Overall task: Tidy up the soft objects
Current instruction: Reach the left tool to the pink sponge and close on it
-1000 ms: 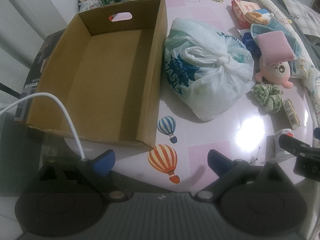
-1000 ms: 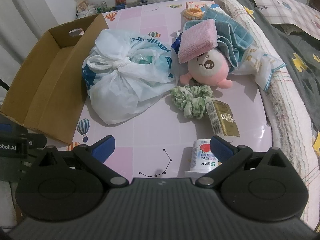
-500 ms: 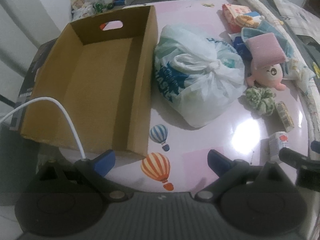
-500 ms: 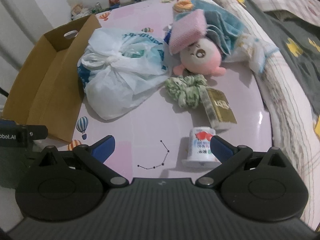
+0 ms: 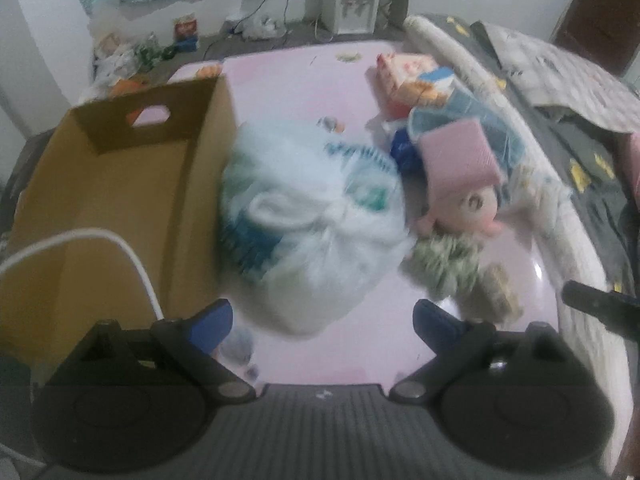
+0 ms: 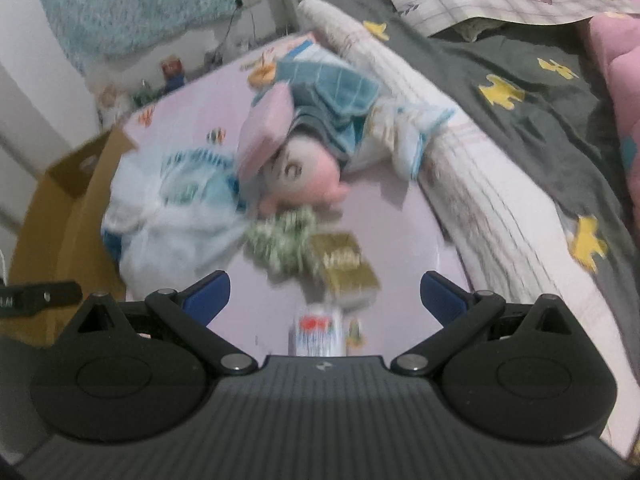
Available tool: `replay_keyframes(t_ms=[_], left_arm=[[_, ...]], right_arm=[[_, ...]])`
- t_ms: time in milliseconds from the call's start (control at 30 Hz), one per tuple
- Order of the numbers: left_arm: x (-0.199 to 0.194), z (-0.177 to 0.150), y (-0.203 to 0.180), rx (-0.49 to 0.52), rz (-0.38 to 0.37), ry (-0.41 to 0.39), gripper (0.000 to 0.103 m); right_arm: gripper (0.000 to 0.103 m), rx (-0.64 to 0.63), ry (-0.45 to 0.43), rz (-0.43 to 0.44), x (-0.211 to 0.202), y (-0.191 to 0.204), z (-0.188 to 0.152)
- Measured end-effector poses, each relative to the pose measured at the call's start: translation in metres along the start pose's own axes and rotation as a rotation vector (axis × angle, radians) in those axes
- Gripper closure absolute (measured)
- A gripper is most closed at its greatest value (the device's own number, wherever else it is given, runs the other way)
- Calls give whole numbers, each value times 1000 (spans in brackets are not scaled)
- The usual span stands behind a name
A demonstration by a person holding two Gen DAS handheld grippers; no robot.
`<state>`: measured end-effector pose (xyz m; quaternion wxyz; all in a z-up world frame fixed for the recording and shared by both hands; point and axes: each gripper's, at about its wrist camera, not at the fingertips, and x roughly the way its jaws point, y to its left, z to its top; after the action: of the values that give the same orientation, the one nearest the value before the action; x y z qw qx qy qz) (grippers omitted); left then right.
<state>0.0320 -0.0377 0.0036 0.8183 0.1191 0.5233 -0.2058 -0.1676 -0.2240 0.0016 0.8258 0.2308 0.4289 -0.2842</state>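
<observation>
An open cardboard box stands at the table's left. A knotted white plastic bag lies beside it. Right of the bag lie a pink plush doll, a pink folded cloth on top of it, a blue towel and a green scrunchie. My left gripper is open, low in front of the bag. My right gripper is open, just short of the scrunchie. Both views are blurred.
A gold carton and a small white cup lie on the pink table near the right gripper. Snack packets sit at the back. A bed with a dark quilt borders the table's right side.
Both grippers have tilted up and swung right, so the room wall and bed now show. The objects on the table have not moved. Both stay open.
</observation>
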Motion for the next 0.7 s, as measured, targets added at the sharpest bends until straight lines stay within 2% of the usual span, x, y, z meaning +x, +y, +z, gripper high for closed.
replay_keyframes(t_ms=[100, 167, 233, 333, 400, 500, 633, 700], left_arm=[[21, 25, -16, 1, -16, -2, 12], [35, 41, -28, -1, -36, 12, 24], [46, 60, -36, -32, -71, 13, 28], [59, 80, -46, -78, -150, 11, 34], [70, 91, -56, -65, -205, 21, 34], [87, 102, -70, -17, -243, 54, 34], [106, 112, -82, 16, -281, 110, 22], [111, 117, -85, 14, -284, 118, 20]], right_arm=[[2, 18, -8, 44, 23, -12, 35], [2, 23, -41, 83, 33, -21, 60], [2, 22, -56, 127, 46, -29, 84], [11, 42, -37, 198, 72, -38, 115], [21, 67, -11, 262, 90, -42, 130], [35, 102, 43, 350, 116, -42, 144], [44, 116, 111, 409, 147, -35, 154], [50, 119, 137, 424, 158, -34, 156]])
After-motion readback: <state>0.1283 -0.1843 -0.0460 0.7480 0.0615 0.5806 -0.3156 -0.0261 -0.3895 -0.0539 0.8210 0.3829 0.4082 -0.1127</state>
